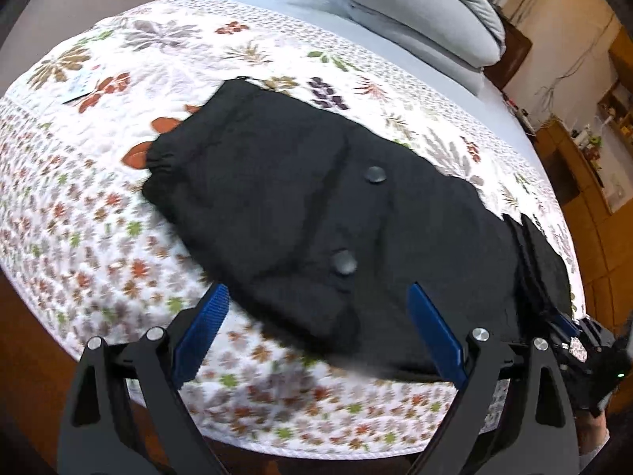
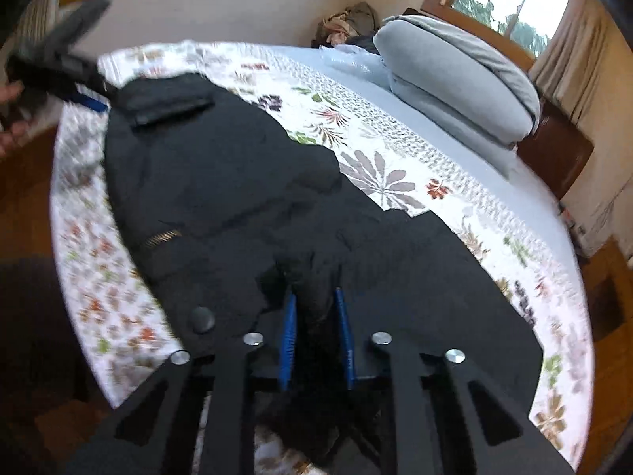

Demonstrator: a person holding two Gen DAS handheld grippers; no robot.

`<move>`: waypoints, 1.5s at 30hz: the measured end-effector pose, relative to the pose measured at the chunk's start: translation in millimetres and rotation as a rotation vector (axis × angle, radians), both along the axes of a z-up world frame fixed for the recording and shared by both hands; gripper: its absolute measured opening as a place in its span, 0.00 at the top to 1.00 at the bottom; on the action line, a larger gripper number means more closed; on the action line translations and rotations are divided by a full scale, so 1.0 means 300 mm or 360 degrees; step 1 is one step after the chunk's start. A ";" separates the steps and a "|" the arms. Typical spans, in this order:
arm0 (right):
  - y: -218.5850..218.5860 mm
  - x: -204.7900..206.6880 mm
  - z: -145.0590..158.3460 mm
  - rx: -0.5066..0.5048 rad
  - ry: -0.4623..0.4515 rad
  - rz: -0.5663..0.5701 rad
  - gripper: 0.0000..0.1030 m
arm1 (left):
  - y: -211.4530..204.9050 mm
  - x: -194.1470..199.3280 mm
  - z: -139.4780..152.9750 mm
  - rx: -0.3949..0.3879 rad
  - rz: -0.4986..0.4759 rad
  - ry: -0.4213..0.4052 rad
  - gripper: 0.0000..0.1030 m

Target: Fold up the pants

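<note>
Your right gripper pinches a bunched ridge of the black pants, likely anchoring that end for a fold. Your left gripper hangs spread above the cloth, gripping nothing. The pants lie across the floral quilt.

A bed fills the frame, its floral quilt spread across the near part. Black pants lie flat across the quilt at center. Upper right, a folded grey duvet sits on the pale blue sheet.
</note>
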State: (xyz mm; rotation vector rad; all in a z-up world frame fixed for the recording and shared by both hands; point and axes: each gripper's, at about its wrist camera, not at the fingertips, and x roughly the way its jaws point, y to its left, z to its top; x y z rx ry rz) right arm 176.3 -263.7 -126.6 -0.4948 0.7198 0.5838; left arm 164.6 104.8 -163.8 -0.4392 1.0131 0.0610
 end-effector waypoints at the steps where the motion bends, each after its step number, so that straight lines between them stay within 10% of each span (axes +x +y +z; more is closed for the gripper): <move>1: -0.008 -0.010 0.009 0.0018 0.0004 0.0016 0.86 | 0.010 -0.005 -0.003 -0.0005 0.0012 0.0007 0.11; 8: 0.009 -0.028 -0.049 -0.0051 0.0097 0.0092 0.85 | 0.059 -0.032 -0.063 -0.0074 0.0097 0.0095 0.11; 16: 0.014 -0.095 0.005 0.0064 0.0053 0.0130 0.45 | 0.129 0.038 -0.119 -0.0355 0.0218 0.0096 0.11; 23: -0.083 -0.109 0.055 0.0209 0.0124 -0.0014 0.40 | 0.190 0.079 -0.177 -0.0623 0.0394 0.0119 0.05; 27: -0.142 -0.103 0.046 0.0261 0.0167 -0.0110 0.40 | 0.234 0.042 -0.168 -0.1031 0.0383 -0.0079 0.05; 31: -0.162 -0.093 0.039 0.0284 0.0187 -0.0148 0.40 | 0.251 0.037 -0.195 -0.1101 0.0422 -0.0036 0.05; 45: -0.300 -0.034 0.099 0.0335 0.0135 -0.0348 0.32 | 0.208 0.058 -0.196 -0.0838 0.0360 0.0054 0.78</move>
